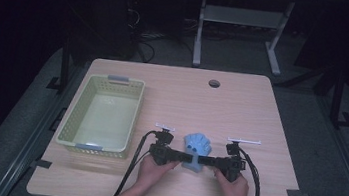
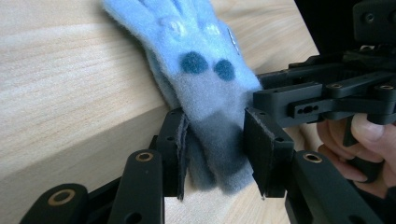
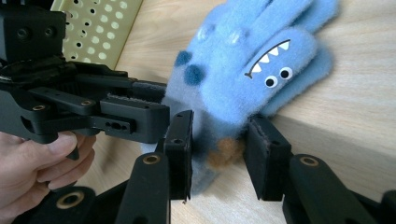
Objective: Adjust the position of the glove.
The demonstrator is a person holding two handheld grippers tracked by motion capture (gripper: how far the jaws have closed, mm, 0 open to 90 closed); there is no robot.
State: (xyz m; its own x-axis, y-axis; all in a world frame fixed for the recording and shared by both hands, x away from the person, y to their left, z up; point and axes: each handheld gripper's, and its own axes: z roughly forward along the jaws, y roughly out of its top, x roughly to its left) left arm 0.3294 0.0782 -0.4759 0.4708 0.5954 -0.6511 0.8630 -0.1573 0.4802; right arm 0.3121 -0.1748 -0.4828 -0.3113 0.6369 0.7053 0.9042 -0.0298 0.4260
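Currently: blue glove (image 1: 196, 151), cuff loosely straddled by left gripper (image 2: 215, 156) and right gripper (image 3: 219, 156), neither pinching; risk: slipping free.

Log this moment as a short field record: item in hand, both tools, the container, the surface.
item: blue fleece glove with a monster face, lying flat on the table
left tool: at the glove's cuff end, pads either side of the cuff, small gaps showing
right tool: at the cuff from the opposite side, pads close on the fabric, full contact unclear
container: pale green perforated basket, left of the glove, apart from it
surface: light wooden table
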